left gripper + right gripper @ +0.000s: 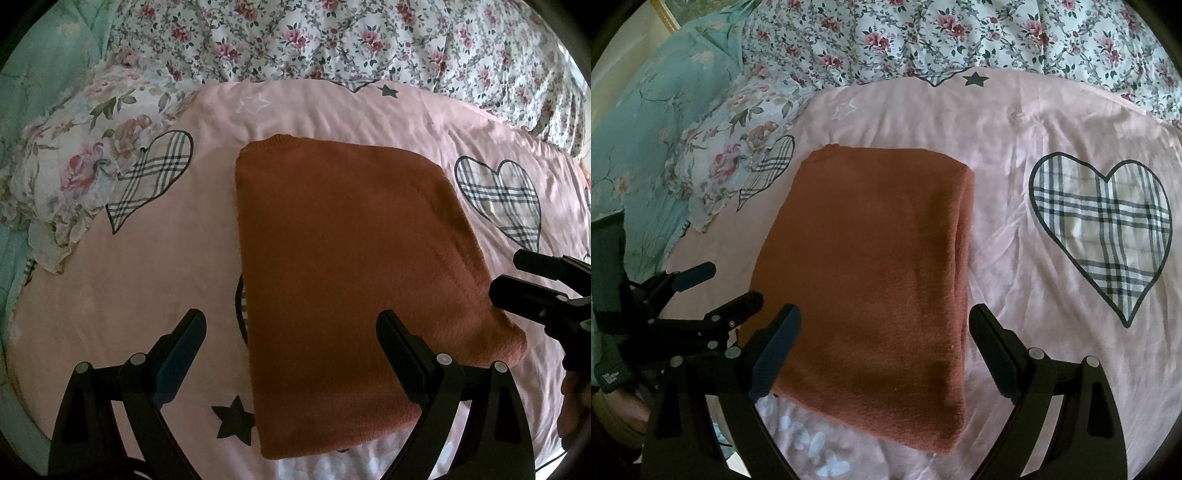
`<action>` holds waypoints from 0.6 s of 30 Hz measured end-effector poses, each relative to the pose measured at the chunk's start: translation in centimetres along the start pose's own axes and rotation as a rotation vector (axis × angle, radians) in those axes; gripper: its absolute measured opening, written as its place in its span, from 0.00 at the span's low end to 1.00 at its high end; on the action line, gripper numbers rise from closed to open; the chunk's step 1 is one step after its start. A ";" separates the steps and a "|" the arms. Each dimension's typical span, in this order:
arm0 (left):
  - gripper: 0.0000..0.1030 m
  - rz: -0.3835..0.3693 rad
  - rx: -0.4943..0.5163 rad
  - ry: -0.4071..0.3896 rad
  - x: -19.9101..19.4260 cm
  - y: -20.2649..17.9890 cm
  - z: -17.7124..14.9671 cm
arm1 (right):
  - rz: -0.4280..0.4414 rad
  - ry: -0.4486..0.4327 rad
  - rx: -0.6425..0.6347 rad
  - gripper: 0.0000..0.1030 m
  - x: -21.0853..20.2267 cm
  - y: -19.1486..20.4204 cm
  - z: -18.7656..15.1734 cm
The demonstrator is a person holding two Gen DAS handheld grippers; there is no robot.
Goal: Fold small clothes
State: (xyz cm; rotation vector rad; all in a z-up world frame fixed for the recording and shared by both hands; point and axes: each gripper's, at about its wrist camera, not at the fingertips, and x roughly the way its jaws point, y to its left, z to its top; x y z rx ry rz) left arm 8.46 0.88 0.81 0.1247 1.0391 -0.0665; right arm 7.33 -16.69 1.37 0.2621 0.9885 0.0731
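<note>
A rust-orange knit garment (pixel 343 280) lies folded into a flat rectangle on the pink bedsheet (pixel 140 280). It also shows in the right wrist view (pixel 871 273), with stacked folded edges along its right side. My left gripper (pixel 291 325) is open and empty, hovering over the garment's near left part. My right gripper (pixel 886 325) is open and empty above the garment's near edge. The right gripper shows in the left wrist view (pixel 524 277) beside the garment's right edge. The left gripper shows in the right wrist view (pixel 720 284) at the garment's left edge.
The pink sheet (pixel 1015 155) has plaid hearts (pixel 1104 229) and black stars (pixel 234 421). A floral quilt (pixel 332 40) is bunched along the far side. A floral pillow (pixel 85 170) and teal bedding (pixel 646 125) lie to the left.
</note>
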 end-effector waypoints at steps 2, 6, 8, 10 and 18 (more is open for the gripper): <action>0.91 0.005 -0.002 -0.002 0.0 0.0 0.0 | 0.000 -0.002 0.003 0.90 0.0 0.0 0.0; 0.91 0.000 -0.021 0.000 0.1 0.4 -0.1 | 0.000 -0.003 0.000 0.90 0.1 -0.1 0.0; 0.91 -0.005 -0.036 0.001 0.2 0.8 -0.2 | -0.002 -0.002 0.003 0.90 0.2 -0.1 -0.1; 0.91 0.007 -0.045 -0.008 0.1 1.1 -0.4 | -0.001 0.001 0.011 0.90 0.3 -0.3 -0.1; 0.91 0.013 -0.039 -0.026 0.0 0.9 -0.8 | 0.021 -0.011 0.036 0.91 0.5 -0.9 -0.4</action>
